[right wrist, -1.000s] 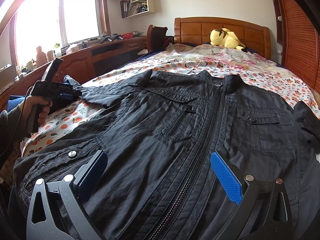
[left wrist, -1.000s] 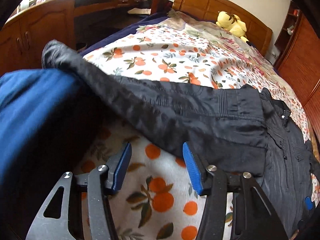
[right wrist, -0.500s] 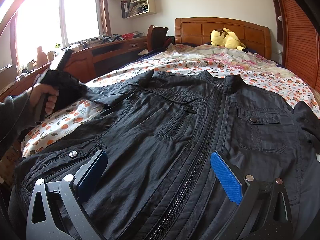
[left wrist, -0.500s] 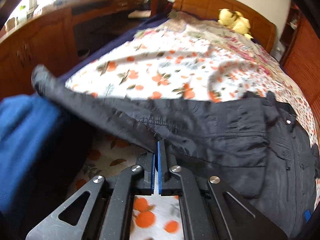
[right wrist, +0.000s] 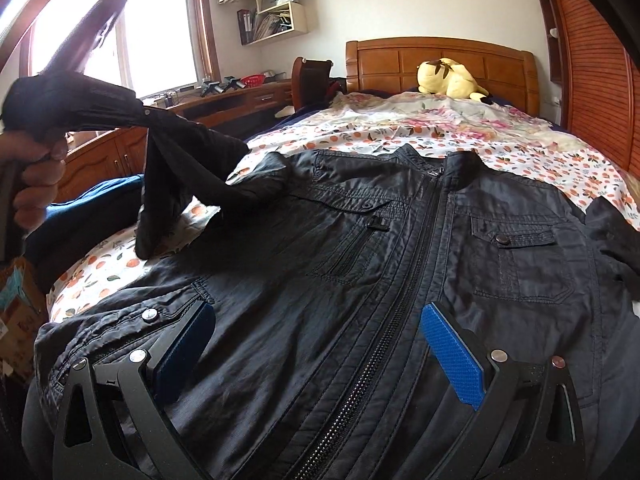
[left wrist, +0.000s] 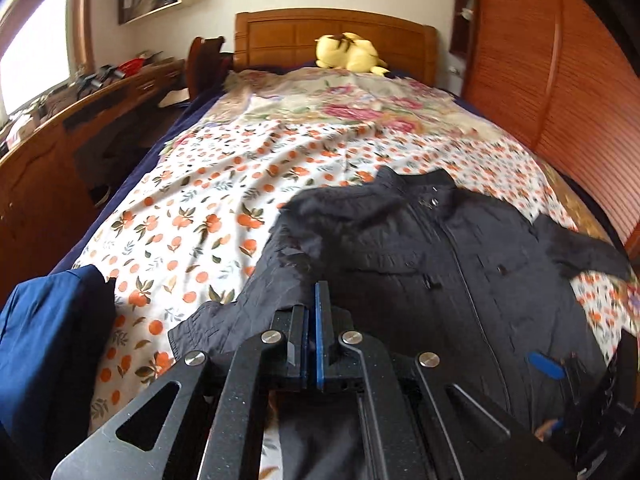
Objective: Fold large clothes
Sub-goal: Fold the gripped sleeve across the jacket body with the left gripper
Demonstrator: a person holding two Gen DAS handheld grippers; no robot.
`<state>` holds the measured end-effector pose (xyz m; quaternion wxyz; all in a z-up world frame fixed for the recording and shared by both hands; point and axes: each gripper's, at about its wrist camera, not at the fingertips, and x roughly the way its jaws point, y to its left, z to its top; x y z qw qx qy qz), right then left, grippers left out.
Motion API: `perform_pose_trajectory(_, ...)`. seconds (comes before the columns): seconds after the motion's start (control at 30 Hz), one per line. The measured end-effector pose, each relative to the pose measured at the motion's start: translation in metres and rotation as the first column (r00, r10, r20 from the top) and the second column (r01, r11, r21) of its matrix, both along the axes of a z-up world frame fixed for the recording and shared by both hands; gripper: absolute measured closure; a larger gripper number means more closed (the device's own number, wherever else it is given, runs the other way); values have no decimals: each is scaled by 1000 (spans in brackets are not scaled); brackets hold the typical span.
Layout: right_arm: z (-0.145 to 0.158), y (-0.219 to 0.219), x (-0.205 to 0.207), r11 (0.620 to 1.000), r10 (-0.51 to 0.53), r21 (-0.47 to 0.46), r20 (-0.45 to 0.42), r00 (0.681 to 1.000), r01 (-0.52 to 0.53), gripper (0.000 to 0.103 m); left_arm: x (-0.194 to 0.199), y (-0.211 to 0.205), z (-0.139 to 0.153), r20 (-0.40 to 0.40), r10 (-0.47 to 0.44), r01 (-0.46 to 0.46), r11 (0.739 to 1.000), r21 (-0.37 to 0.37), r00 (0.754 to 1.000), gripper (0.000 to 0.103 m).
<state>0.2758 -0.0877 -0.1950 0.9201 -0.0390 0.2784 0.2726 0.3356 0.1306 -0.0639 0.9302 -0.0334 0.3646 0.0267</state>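
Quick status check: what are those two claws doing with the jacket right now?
Left gripper shut on sleeve, lifted. Right gripper open over jacket. Nothing in the way.

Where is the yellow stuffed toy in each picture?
Left wrist view: the yellow stuffed toy lies at the top, just right of middle, against the wooden headboard.
Right wrist view: the toy lies at upper right of middle, against the same headboard.
Shared landmark: the black jacket on the bed.

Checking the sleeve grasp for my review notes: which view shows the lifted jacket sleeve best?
The right wrist view: the sleeve hangs from the left gripper, raised off the bedspread. The left wrist view shows only dark fabric bunched at the shut fingertips.
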Motion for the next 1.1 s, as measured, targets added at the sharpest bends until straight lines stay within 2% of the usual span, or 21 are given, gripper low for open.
perform_pose_trajectory(0.1,0,1,-1,1000,-1,-1,1,1000,1,0,-10,-5,-4,-9,-15,15,1000,13,1000,101)
perform_pose_trajectory(0.17,0,2,-1,1000,-2,-3,3,1000,2,0,-22,-2,-7,-6,-14,14,1000,15,1000,94)
perform_pose_trajectory(0.23,-1,3,-1,1000,-1,-6,3,1000,1,0,-35,-2,-7,15,-19,19,1000,13,1000,60)
perform_pose_trajectory(0.27,0,3,-1,1000,0,-8,2,1000,0,0,-46,-1,-7,31,-24,24,1000,9,999,56)
perform_pose_trajectory(0.33,-1,4,-1,1000,1,-11,2,1000,-1,0,-58,2,-7,47,-22,22,1000,8,999,38)
perform_pose_trajectory(0.4,-1,5,0,1000,1,-12,1,1000,-1,0,-72,9,-7,73,-1,0,1000,8,997,30)
perform_pose_trajectory(0.57,-2,4,0,1000,2,-17,2,1000,-2,0,-74,41,-24,39,87,-87,996,-8,995,29)
perform_pose_trajectory(0.7,-2,5,-1,1000,0,-21,7,1000,0,0,-62,62,-51,-8,140,-140,989,-38,990,29)
perform_pose_trajectory(0.8,-2,5,-2,1000,0,-23,11,1000,0,0,-53,70,-75,-67,154,-159,984,-75,986,29)
perform_pose_trajectory(0.93,-2,5,-1,1000,2,-26,10,1000,-2,0,-39,67,-108,-165,149,-163,984,-78,975,29)
perform_pose_trajectory(1.1,-1,5,-1,999,3,-35,8,1000,-3,0,-22,69,-133,-245,152,-174,982,-71,958,29)
